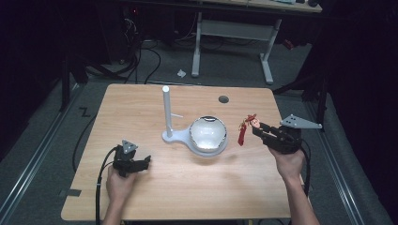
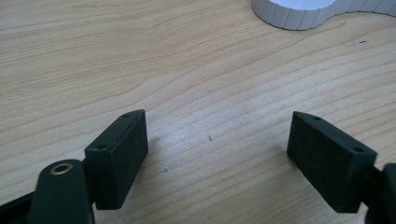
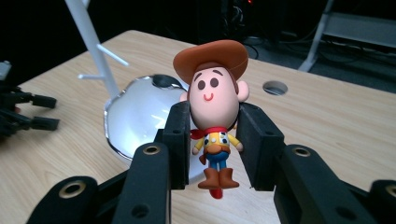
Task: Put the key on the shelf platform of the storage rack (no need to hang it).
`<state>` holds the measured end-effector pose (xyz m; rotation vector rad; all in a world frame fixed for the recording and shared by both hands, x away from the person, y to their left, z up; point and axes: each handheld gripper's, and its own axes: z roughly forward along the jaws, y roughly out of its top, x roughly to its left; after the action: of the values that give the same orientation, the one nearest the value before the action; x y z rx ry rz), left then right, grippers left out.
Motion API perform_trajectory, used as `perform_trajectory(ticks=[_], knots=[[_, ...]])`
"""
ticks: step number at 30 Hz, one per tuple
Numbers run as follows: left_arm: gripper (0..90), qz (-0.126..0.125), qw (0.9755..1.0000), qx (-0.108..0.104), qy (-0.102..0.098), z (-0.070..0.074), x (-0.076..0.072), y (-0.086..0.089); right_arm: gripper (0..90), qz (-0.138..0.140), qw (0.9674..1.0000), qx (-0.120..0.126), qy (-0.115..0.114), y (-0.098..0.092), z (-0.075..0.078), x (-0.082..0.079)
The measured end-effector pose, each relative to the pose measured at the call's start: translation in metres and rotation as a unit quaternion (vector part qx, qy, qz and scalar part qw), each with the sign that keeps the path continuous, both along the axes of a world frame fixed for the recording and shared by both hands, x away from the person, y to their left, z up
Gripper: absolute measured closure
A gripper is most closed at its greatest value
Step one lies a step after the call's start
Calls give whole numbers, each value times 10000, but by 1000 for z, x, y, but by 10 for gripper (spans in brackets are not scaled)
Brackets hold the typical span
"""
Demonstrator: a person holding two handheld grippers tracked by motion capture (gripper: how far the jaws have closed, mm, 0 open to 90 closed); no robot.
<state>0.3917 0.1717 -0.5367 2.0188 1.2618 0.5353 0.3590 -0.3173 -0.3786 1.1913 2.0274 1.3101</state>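
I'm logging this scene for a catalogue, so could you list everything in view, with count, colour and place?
table: one, light wood, centre of the high view
stand: one, white, upright post with a thin side peg on a flat base, mid table
bowl: one, shiny silver, on the stand's base, right of the post
cowboy figure: one, brown hat, yellow shirt, blue trousers, clamped between the right gripper's jaws
tassel: one, red, hanging below the figure
hole: one, dark, far side of the tabletop
desk: one, white legs, on the floor behind
left gripper: black, jaws open, low over the table
right gripper: black, shut on the figure, raised at the right
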Motion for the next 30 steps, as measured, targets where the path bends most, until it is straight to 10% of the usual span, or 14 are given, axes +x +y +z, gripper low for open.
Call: perform_trajectory(ticks=[30], knots=[[209, -2, 10000, -6, 1, 0, 0, 0, 663, 842, 9960, 106, -295, 48, 37, 4]])
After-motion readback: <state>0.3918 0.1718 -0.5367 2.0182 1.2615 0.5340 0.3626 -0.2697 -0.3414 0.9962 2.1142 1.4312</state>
